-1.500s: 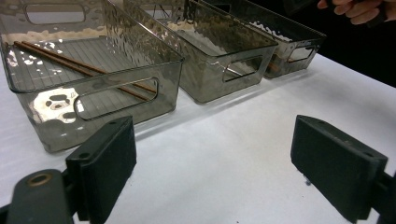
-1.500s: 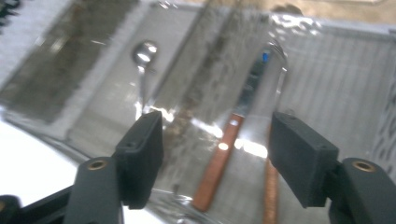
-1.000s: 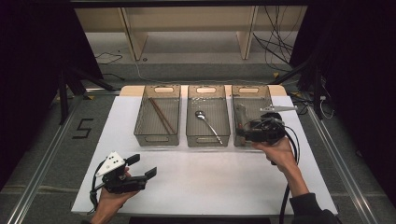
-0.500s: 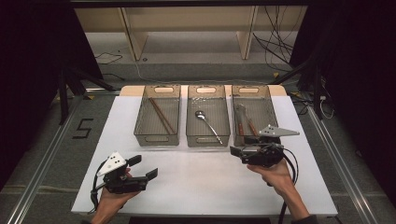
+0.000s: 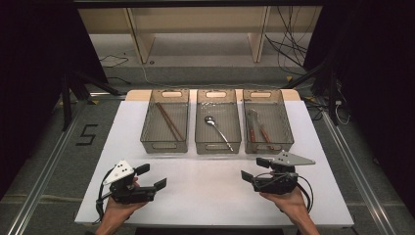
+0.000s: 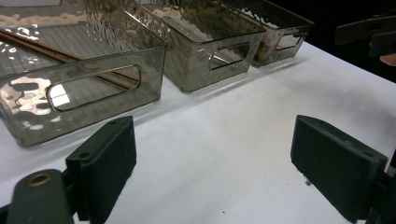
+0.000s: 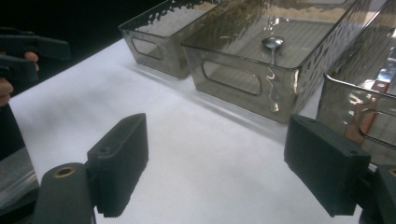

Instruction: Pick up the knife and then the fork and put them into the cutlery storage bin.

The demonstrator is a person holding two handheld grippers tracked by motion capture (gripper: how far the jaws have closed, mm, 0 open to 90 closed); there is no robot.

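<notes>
Three clear grey bins stand in a row at the back of the white table (image 5: 215, 196). The left bin (image 5: 164, 145) holds brown chopsticks (image 5: 169, 120), the middle bin (image 5: 218, 147) a metal spoon (image 5: 218, 129), and the right bin (image 5: 288, 132) copper-handled cutlery (image 5: 259, 132). My left gripper (image 5: 151, 176) rests low near the front left, open, with bare table between its jaws (image 6: 217, 154). My right gripper (image 5: 254, 170) hovers at the front right, facing left. Its jaws have just been opening and stand wide with nothing between them (image 7: 215, 149).
The table's front edge lies just under both hands. Wooden shelving (image 5: 200, 29) and loose cables (image 5: 293, 44) sit on the floor behind the bins. A floor mark "5" (image 5: 87, 134) lies left of the table. The other gripper shows far off in each gripper view.
My right gripper has drawn back from the right bin toward the front edge and sunk lower, its jaws a little wider. The left gripper has stayed put.
</notes>
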